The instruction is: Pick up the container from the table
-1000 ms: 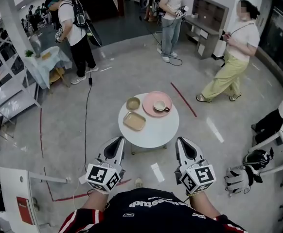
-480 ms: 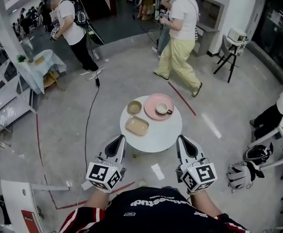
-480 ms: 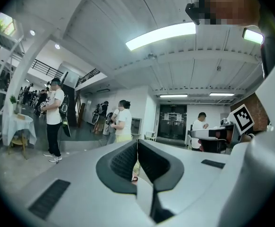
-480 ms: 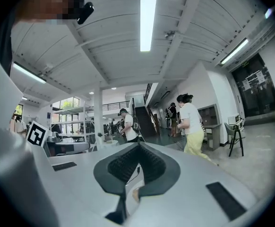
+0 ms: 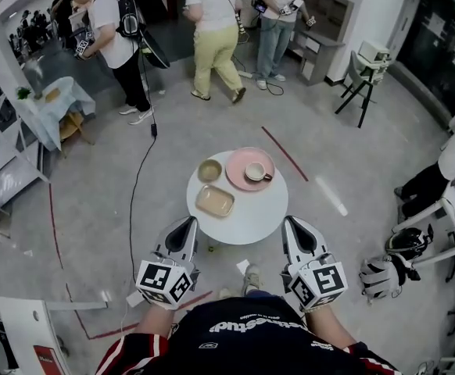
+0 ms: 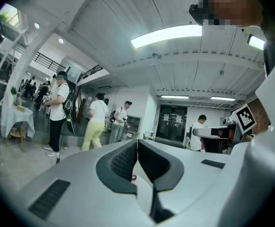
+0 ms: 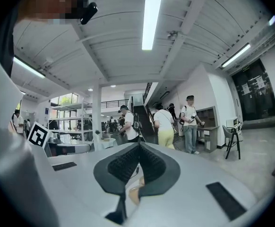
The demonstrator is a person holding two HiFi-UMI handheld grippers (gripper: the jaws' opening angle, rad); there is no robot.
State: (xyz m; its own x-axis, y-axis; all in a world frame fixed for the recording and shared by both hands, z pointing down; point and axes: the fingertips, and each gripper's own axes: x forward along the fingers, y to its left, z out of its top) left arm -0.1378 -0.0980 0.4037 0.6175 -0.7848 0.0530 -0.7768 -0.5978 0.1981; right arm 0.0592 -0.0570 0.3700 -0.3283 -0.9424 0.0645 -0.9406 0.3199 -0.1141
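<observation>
The tan rectangular container (image 5: pixel 215 201) lies flat on the round white surface (image 5: pixel 247 226), at about 9 o'clock from its centre, its long axis running from 10 o'clock to 4 o'clock. A small bowl (image 5: pixel 209 169) sits at 11 o'clock, and a pink plate (image 5: pixel 238 175) carrying a cup (image 5: pixel 259 172) at 1 o'clock. The left gripper (image 5: pixel 189 222) hovers off the rim at 7 o'clock and the right gripper (image 5: pixel 291 224) at 5 o'clock, each with fingers pressed together on nothing.
</observation>
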